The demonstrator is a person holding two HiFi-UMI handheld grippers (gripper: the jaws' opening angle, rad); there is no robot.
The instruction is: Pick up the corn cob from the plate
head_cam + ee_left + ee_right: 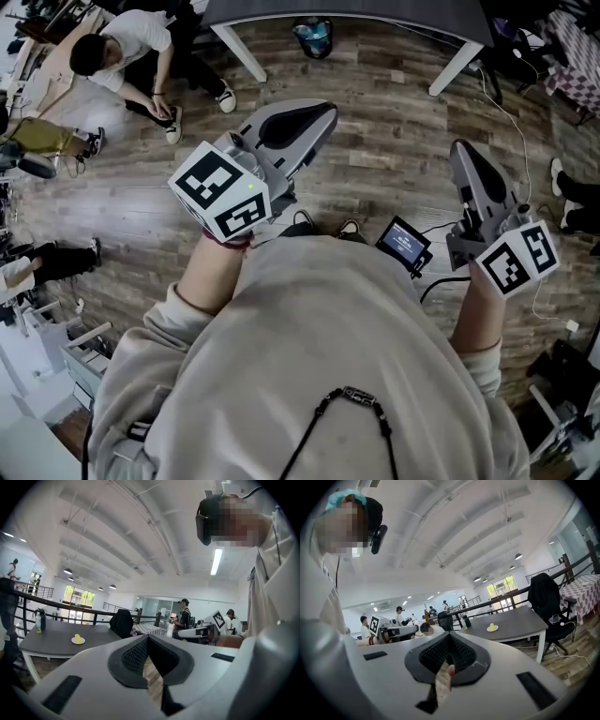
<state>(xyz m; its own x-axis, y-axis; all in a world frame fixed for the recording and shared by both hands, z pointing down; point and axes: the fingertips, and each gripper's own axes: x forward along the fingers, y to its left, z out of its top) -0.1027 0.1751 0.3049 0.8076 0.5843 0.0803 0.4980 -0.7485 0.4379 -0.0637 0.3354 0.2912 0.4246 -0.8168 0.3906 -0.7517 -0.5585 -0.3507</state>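
A person stood on a wood-plank floor [394,141] with a gripper in each hand, well apart from the grey table [47,644] that carried the plate [83,641]. The corn cob [78,637], a small yellow shape, lay on that plate. It sat at about nine o'clock of the left gripper [148,639] in the left gripper view, and near three o'clock of the right gripper [449,639] in the right gripper view. Both pairs of jaws were pressed together and gripped nothing. The step in hand appeared to be the approach, with no reach for the cob yet made. The next move would likely call for closing the gap to the table and parting one gripper's jaws. The jaws would then need lining up across the cob, just above the plate, before clamping.
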